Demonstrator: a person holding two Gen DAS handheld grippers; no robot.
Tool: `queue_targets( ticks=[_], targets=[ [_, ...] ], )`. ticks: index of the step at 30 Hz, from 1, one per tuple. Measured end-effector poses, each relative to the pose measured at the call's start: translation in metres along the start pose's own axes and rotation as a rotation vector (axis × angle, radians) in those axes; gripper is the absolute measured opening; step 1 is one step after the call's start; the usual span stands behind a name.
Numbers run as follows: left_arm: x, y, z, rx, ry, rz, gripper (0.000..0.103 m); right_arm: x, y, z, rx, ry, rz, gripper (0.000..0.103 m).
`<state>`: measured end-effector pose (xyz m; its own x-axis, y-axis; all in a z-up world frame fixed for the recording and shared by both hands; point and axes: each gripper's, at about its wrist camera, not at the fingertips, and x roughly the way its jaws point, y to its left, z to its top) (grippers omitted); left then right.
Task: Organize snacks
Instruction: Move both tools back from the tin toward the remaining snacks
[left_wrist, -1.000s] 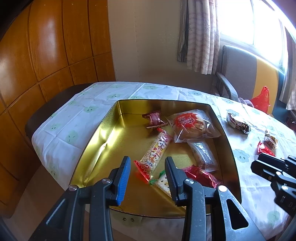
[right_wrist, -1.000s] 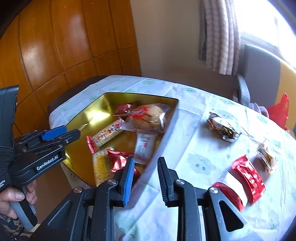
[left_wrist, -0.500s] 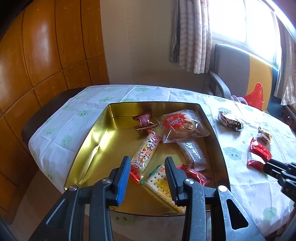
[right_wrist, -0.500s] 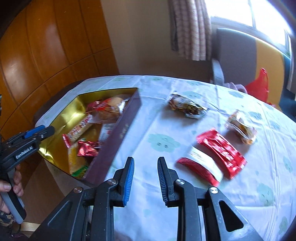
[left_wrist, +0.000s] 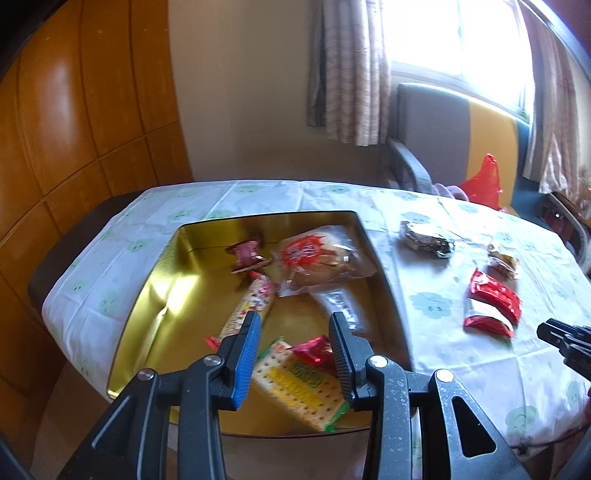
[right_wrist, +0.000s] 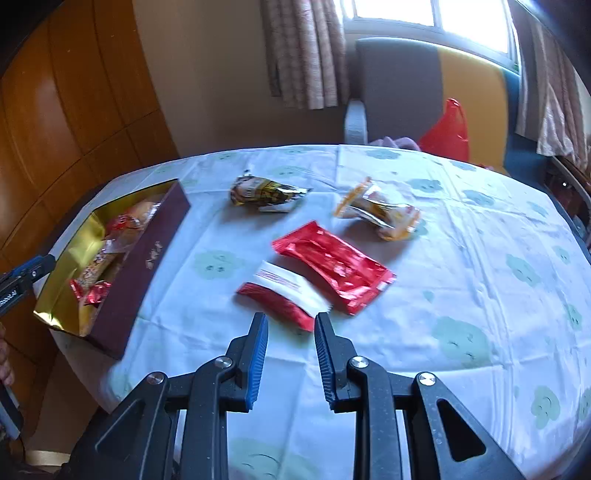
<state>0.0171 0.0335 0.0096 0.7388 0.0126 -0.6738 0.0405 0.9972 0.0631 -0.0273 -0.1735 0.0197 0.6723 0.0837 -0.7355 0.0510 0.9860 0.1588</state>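
Right wrist view — the right hand-held gripper (right_wrist: 290, 334), jaws narrowly parted and empty, hovers over the table (right_wrist: 461, 295); the red-and-white packet (right_wrist: 284, 291) lies just ahead, long axis slanting left-to-right — left hand-held gripper (left_wrist: 293, 341) over the tin (left_wrist: 147, 295)

Each hand-held gripper (right_wrist: 290, 332) is black plastic with silver screws, one blue ribbed pad and one black.
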Motion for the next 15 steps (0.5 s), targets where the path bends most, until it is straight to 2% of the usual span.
queue_targets(
  ticks=[8,15],
  targets=[
    [0.001,-0.033,0.01,0.077,0.007,-0.081,0.039,-0.007,-0.038,-0.016,0.059,0.019,-0.083,0.026],
    [0.009,-0.076,0.013,0.174,0.052,-0.196,0.04,-0.013,-0.063,-0.032,0.118,0.032,-0.133,0.026]
  ],
)
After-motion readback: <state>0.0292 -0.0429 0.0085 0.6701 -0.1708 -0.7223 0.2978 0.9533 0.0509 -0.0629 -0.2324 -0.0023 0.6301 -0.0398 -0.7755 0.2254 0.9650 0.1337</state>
